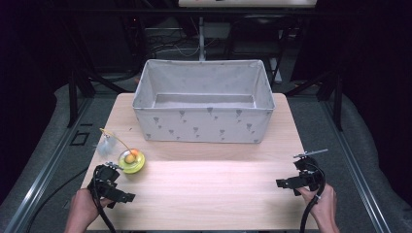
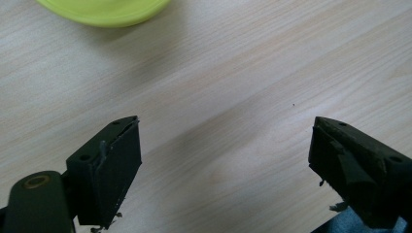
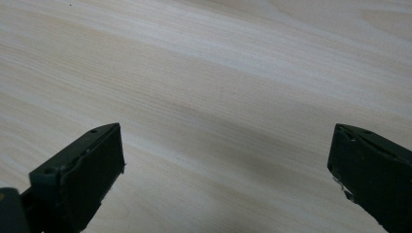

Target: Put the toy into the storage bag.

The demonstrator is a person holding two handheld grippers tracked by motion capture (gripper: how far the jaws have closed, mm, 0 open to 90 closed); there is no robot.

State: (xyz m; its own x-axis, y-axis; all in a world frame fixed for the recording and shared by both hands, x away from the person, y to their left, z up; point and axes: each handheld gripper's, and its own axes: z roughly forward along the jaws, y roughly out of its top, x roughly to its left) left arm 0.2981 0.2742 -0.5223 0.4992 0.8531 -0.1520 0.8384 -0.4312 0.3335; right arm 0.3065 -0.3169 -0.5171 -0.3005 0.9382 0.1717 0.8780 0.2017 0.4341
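A grey fabric bin point(image 1: 203, 127) with a small printed pattern stands at the back middle of the wooden table point(image 1: 209, 179). At the table's left lies a lime-green round toy point(image 1: 131, 161) with an orange-yellow ball on it and a thin wand with a pale feather point(image 1: 106, 144). My left gripper point(image 1: 112, 175) rests just below that toy, open, with bare wood between its jaws; the toy's green rim point(image 2: 104, 10) shows at the top of the left gripper view. My right gripper point(image 1: 297, 172) sits at the table's right front, open over bare wood point(image 3: 218, 97).
Black frame posts point(image 1: 73, 97) and cables stand beyond the table's back and sides. Metal rails point(image 1: 46, 170) run along the floor at left and right. The bin is open at the top.
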